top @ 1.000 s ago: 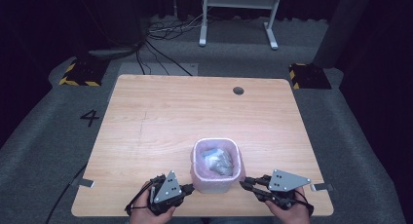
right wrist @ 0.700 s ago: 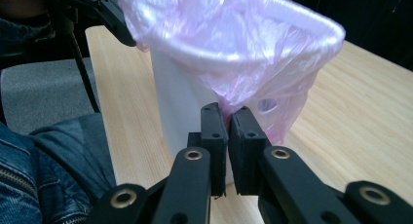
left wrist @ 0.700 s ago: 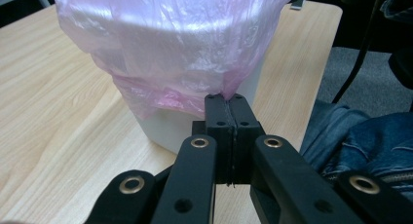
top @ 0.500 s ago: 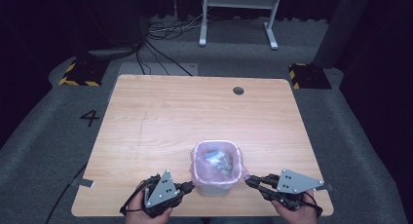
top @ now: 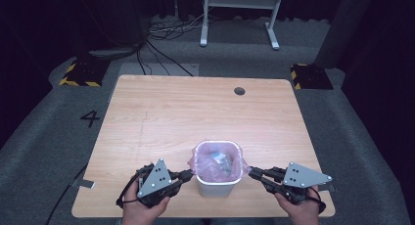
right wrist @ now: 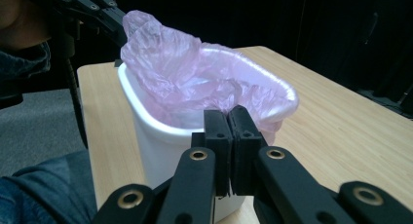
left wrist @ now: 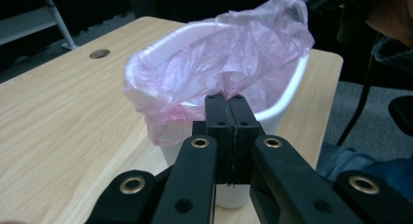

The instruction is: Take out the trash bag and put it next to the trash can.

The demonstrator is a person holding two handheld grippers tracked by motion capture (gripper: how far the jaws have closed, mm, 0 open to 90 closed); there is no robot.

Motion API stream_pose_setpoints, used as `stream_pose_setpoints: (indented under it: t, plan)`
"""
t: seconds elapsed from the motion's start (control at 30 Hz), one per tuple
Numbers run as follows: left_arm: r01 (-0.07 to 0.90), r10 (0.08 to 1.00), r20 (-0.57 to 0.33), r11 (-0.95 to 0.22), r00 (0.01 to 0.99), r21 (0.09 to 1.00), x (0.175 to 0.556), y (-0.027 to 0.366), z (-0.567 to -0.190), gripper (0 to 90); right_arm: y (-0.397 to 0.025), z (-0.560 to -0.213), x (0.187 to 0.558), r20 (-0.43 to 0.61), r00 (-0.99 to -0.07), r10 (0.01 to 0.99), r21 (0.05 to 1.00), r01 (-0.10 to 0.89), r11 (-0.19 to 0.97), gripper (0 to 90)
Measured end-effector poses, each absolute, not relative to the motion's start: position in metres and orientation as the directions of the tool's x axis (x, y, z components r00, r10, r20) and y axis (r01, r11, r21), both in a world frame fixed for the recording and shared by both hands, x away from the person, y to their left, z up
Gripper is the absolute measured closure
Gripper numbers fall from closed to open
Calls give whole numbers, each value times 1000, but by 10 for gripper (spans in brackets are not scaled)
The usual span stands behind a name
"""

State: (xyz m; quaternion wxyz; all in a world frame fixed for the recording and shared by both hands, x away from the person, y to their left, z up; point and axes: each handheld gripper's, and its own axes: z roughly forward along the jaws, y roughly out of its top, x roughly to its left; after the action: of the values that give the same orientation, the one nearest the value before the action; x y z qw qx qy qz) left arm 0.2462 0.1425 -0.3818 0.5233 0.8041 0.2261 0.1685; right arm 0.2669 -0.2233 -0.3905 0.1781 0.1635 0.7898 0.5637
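Near the front edge of the tabletop [top: 147,112], a little right of its middle, stands the white bin [top: 217,185] with the pink bag [top: 215,160] inside it. The bag's mouth is partly turned over the rim: in the left gripper view the film drapes outside the near wall, while at the far side it stands up loose above the rim. Something crumpled and pale lies at the bottom of the bag; what it is cannot be told. Your left gripper [top: 188,174] meets the bag's edge at the bin's left side, and its jaws are pressed together; the left gripper view shows the film running down to the jaw tips, so it most likely pinches the bag, though the film between the pads is hidden. Your right gripper [top: 253,173] sits at the bin's right side, jaws likewise closed, with the film gathered right at the tips; a pinch is probable there too. Judgement: the work is midway. Both edges are taken up, but the bag is neither lifted out nor drawn shut, and which of these is intended cannot be read. Both hands lie low at the front edge, forearms entering from below, grippers pointing inward at the bin from opposite sides, roughly level with its rim.
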Motion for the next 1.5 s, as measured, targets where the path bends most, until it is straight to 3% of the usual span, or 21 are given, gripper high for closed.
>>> stream_pose_setpoints:
  t: [0.37,0.6,0.7,0.87,0.9,0.97,1.03,1.07,1.1,1.33,1.4,1.5]
  plan:
    - [294,581,-56,-325,812,899,288,144,-395,893,-224,-394,296,-52,-859,510,944,125,307,890]
    - [305,596,-32,-363,803,880,298,140,-401,894,-221,-410,308,-31,-843,538,932,169,319,890]
    - [327,594,-62,-350,802,878,301,139,-409,893,-220,-415,309,-25,-836,549,928,184,322,887]
    - [317,601,-47,-352,798,880,298,141,-408,889,-221,-415,305,-36,-823,566,932,177,317,766]
    - [323,625,-35,-354,780,878,297,141,-408,790,-222,-414,303,-24,-812,583,934,190,302,579]
    - [326,638,-30,-352,770,877,297,141,-409,578,-223,-414,303,-22,-791,611,931,206,300,413]
    - [339,651,-22,-365,759,867,299,140,-410,405,-223,-414,304,-23,-779,626,926,219,306,367]
    - [350,654,-17,-381,756,856,301,139,-412,405,-224,-415,305,-23,-770,638,923,228,309,337]
    - [352,658,-10,-391,753,850,302,138,-413,327,-223,-418,309,-18,-764,645,916,245,316,298]
    - [369,667,0,-412,745,833,310,135,-416,343,-215,-430,320,10,-763,646,900,288,326,314]
    - [373,668,-8,-405,744,835,312,135,-417,398,-213,-431,326,33,-768,640,895,308,323,416]
    - [383,652,-46,-386,757,839,313,136,-415,577,-213,-426,329,49,-788,614,891,312,329,699]
